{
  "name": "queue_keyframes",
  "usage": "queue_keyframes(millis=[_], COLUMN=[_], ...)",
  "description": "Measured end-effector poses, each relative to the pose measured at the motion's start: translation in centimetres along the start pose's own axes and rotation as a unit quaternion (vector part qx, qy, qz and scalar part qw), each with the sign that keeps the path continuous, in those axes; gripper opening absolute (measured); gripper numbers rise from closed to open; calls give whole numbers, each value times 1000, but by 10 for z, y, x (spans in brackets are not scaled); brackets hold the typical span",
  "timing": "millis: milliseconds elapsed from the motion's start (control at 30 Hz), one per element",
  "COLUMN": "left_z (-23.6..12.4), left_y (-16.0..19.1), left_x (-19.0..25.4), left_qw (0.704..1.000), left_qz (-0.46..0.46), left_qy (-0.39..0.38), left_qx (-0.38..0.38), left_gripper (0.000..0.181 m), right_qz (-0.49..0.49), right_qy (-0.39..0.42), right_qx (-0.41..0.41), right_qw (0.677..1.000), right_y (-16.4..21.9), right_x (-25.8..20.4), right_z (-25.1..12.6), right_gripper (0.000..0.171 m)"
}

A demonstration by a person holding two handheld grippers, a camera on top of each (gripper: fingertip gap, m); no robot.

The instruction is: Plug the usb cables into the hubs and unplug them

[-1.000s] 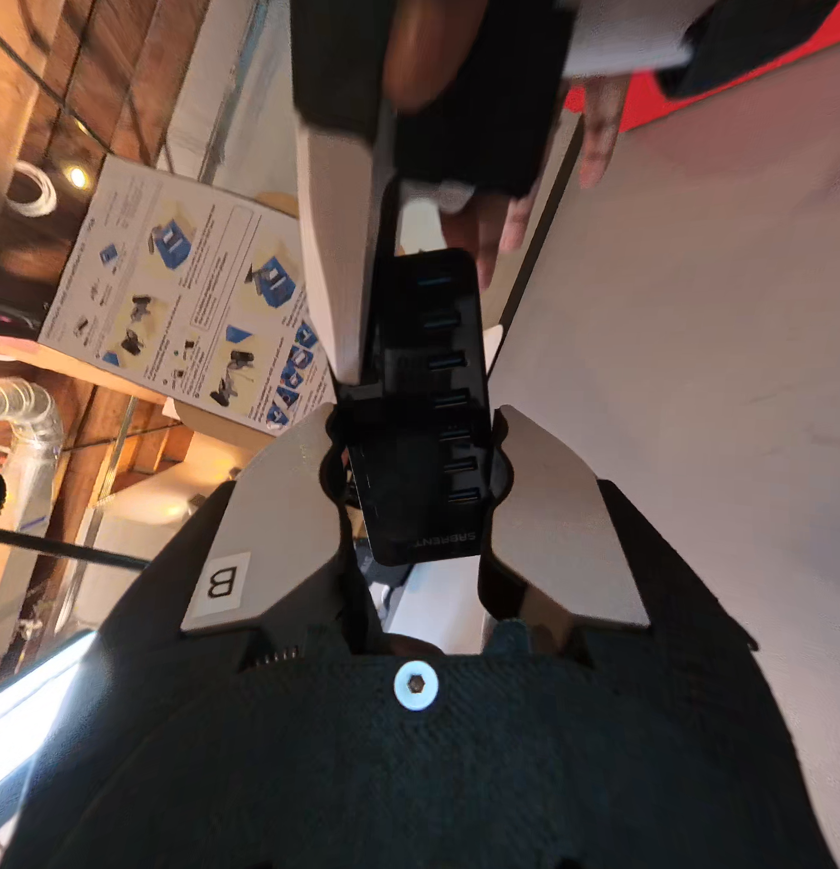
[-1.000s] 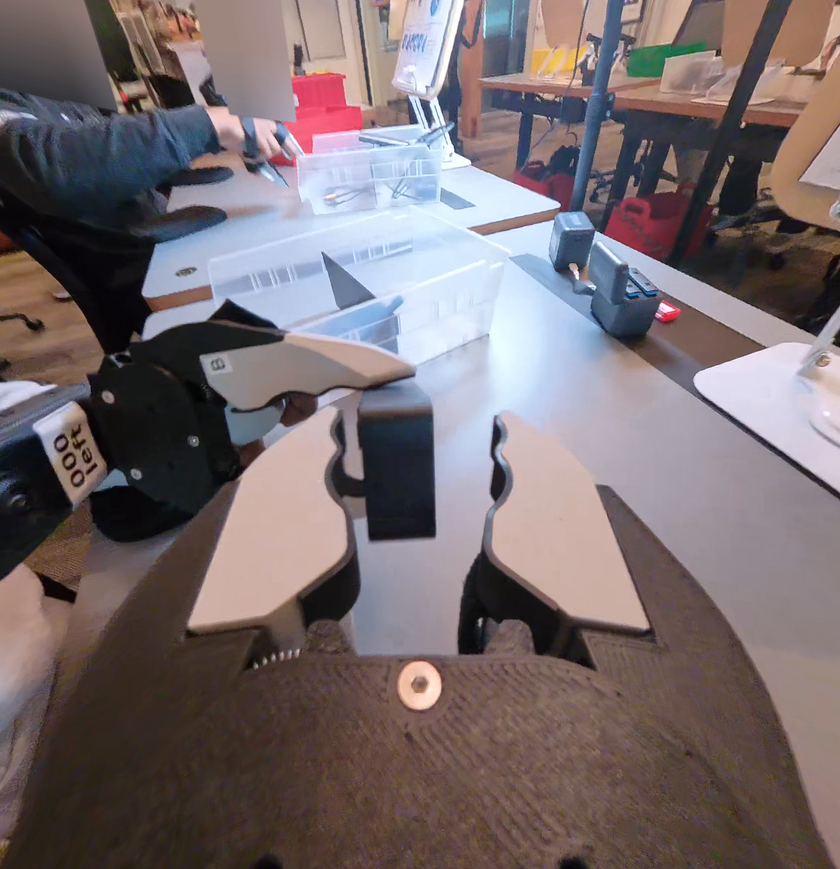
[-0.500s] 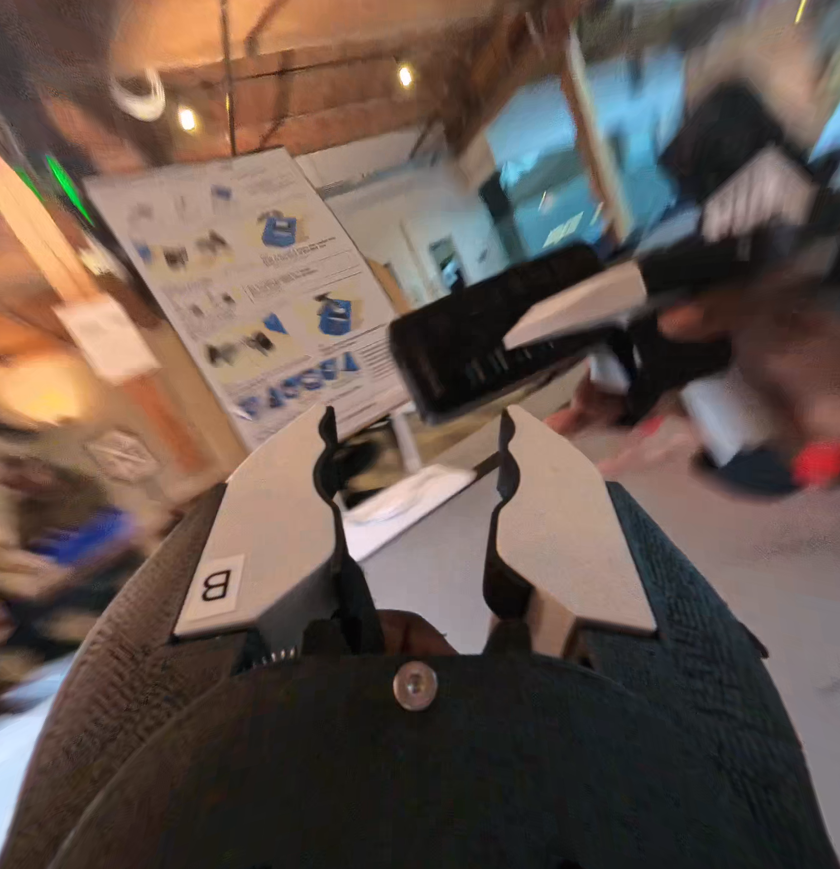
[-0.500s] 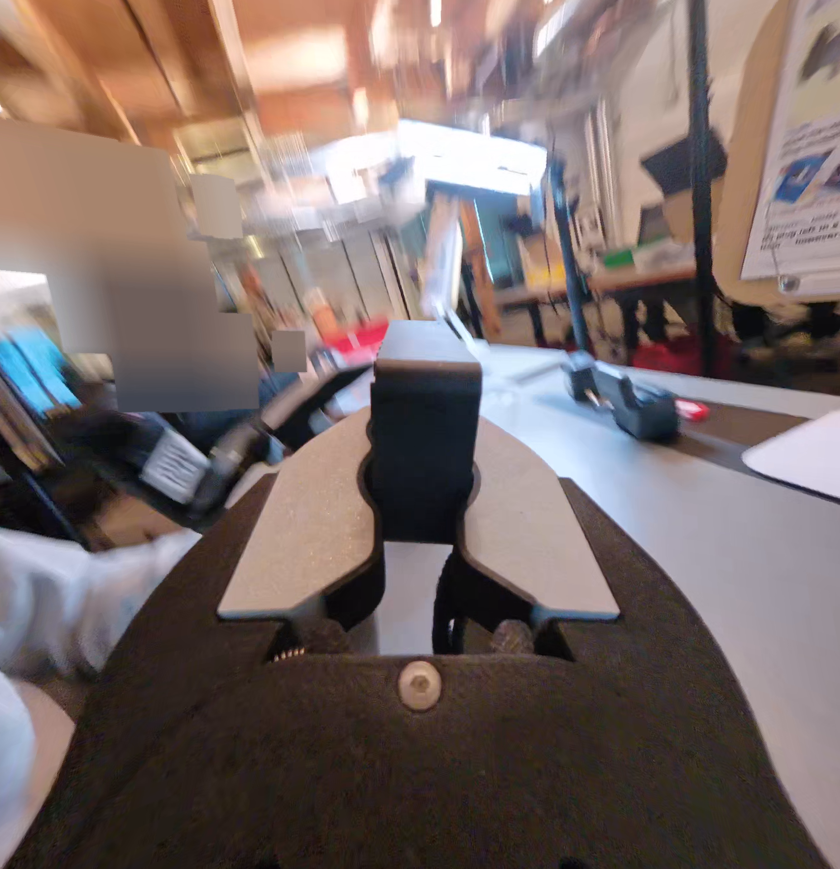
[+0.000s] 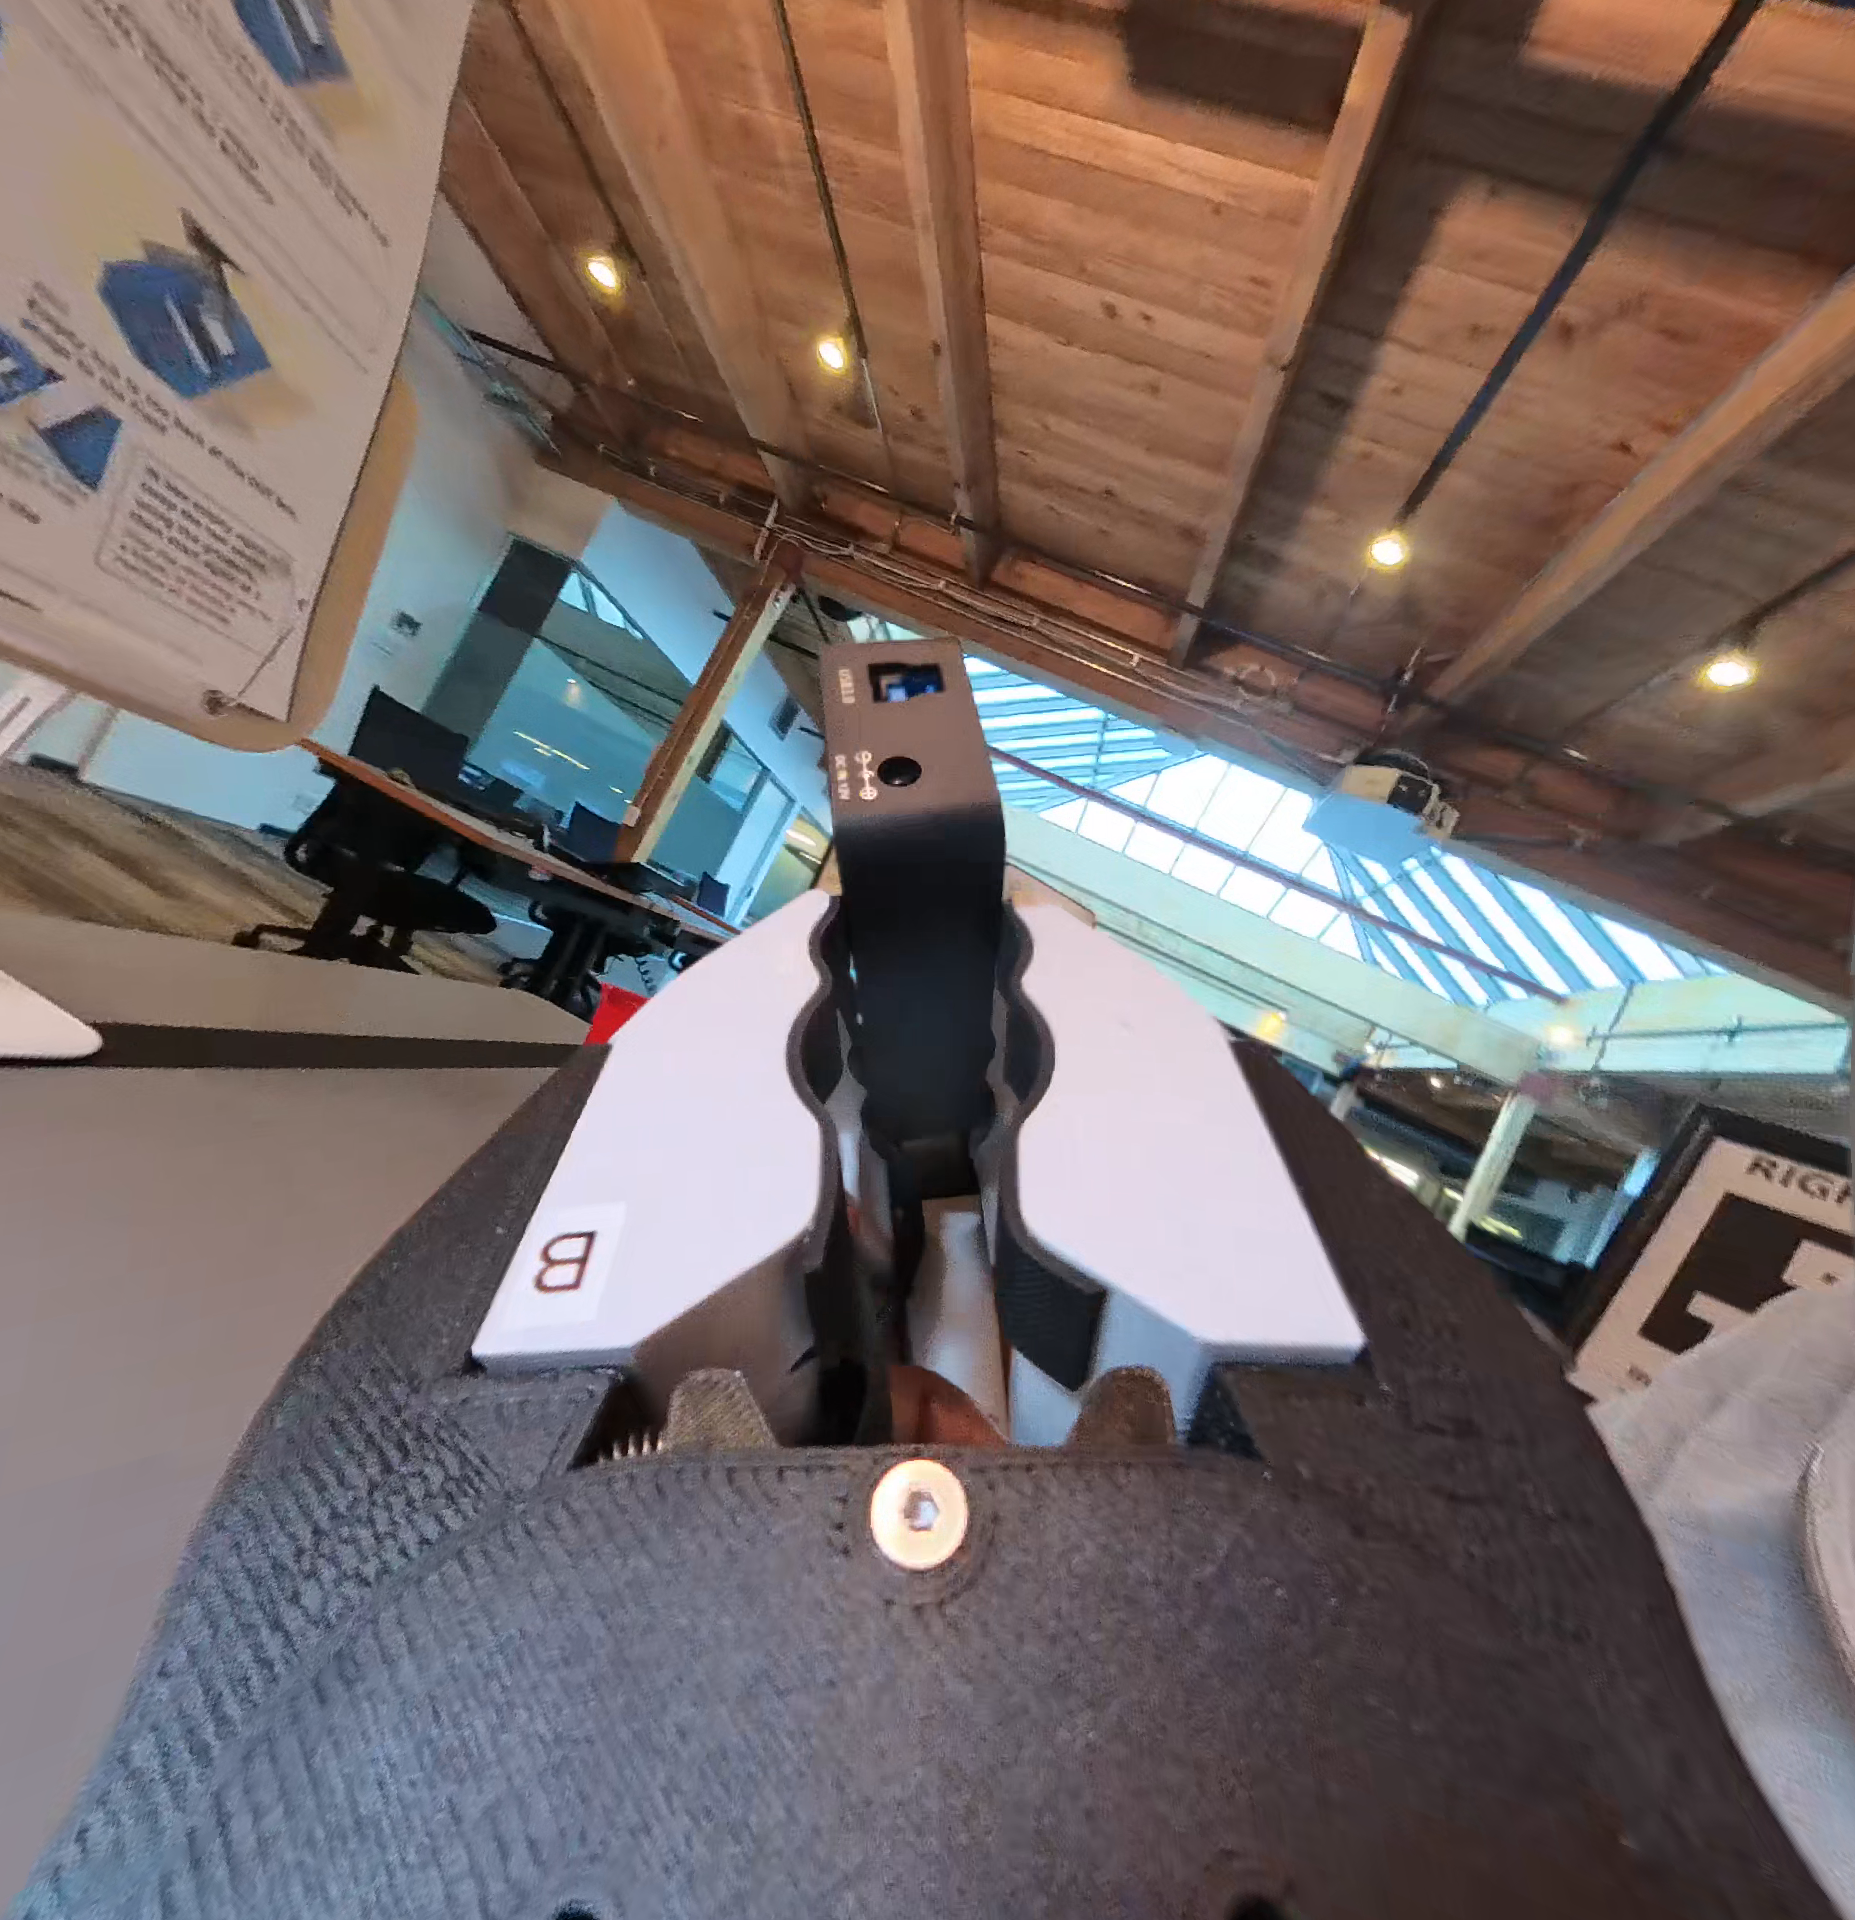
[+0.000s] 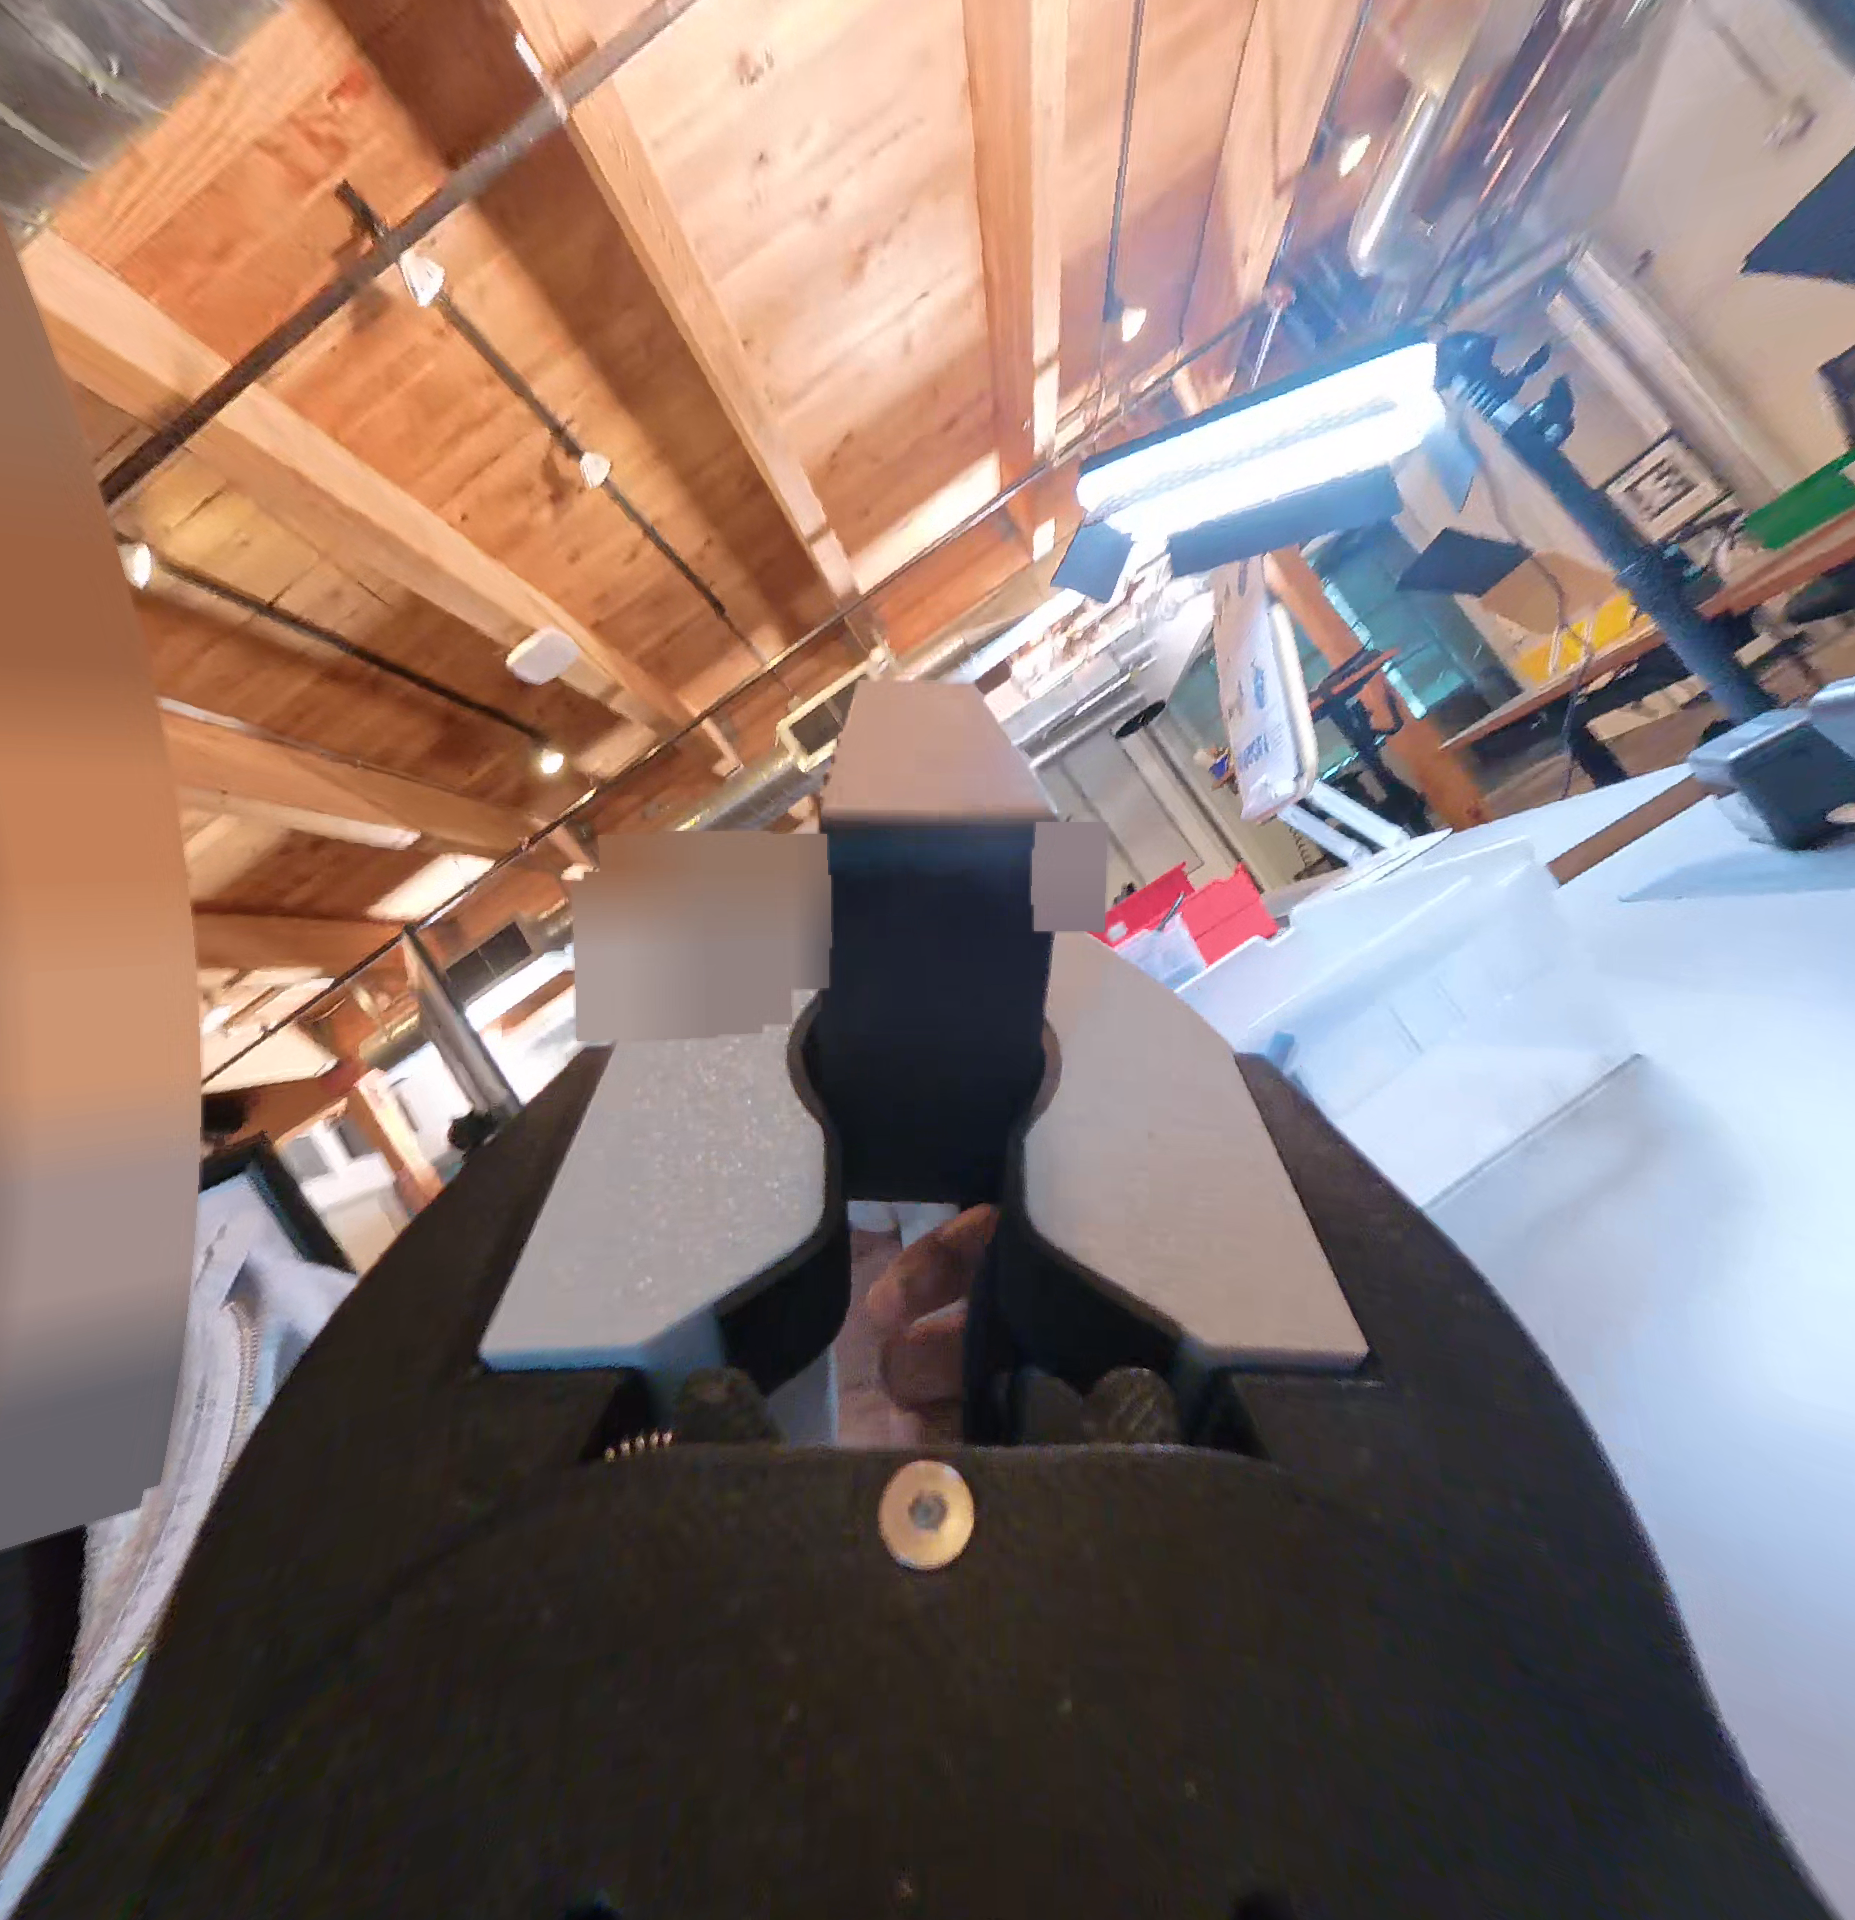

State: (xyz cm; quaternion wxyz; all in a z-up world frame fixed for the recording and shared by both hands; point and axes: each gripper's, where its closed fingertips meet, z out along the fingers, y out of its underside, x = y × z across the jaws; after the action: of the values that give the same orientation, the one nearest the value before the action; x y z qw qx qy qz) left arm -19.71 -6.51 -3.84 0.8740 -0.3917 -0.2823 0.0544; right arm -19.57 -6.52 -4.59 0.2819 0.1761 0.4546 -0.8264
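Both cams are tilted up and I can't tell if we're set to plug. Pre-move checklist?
1. Left gripper shut on hub: ok.
2. Right gripper shut on a black body, seemingly the same hub: ok.
3. End port unblocked: ok.
4. USB cable in view: not ok, none seen.
5. Which way the side ports face: cannot tell.
6. Table in frame: not ok, only an edge shows; both views aim at the ceiling.

A grey table [image 5: 227, 1195] carries what looks like a clear bin [image 6: 1442, 966].
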Motion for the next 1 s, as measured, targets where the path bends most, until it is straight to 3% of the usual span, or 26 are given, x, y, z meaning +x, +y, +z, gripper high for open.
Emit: queue_keyframes(millis=[67, 133, 267, 400, 500, 600, 733, 800, 867, 1000], left_z=[-1, -4, -8, -9, -10, -10, -5, -5, -9, -13], left_y=[-6, -11, 21, 48, 57, 61, 51, 36, 23, 15], left_x=[5, 8, 15, 11, 7, 1, -7, -18, -34, -46], left_qw=[1000, 999, 969, 953, 954, 954, 965, 970, 972, 975], left_qz=[15, 43, 142, 154, 133, 132, 130, 149, 158, 136], left_qy=[13, 23, 60, 58, 60, 49, 16, -26, -75, -107], left_qx=[3, -8, -191, -254, -263, -264, -229, -188, -156, -137], left_gripper=[27, 26, 26, 26, 26, 26, 32, 49, 52, 55], right_qz=[-8, -49, -198, -279, -316, -323, -323, -356, -370, -352], right_qy=[-9, -7, 20, 46, 58, 59, 92, 142, 190, 233], right_qx=[-57, -124, -188, -314, -349, -380, -370, -382, -408, -426], right_qw=[998, 991, 962, 906, 880, 865, 866, 841, 813, 800], right_y=[9, 12, -8, 10, 21, 32, 19, 9, 5, 4], right_x=[-3, -5, -9, -4, 5, 10, 10, 26, 45, 68], right_z=[2, -1, -21, -44, -48, -53, -51, -60, -74, -88], right_gripper=[33, 74, 101, 84, 69, 33, 27, 27, 27, 27])
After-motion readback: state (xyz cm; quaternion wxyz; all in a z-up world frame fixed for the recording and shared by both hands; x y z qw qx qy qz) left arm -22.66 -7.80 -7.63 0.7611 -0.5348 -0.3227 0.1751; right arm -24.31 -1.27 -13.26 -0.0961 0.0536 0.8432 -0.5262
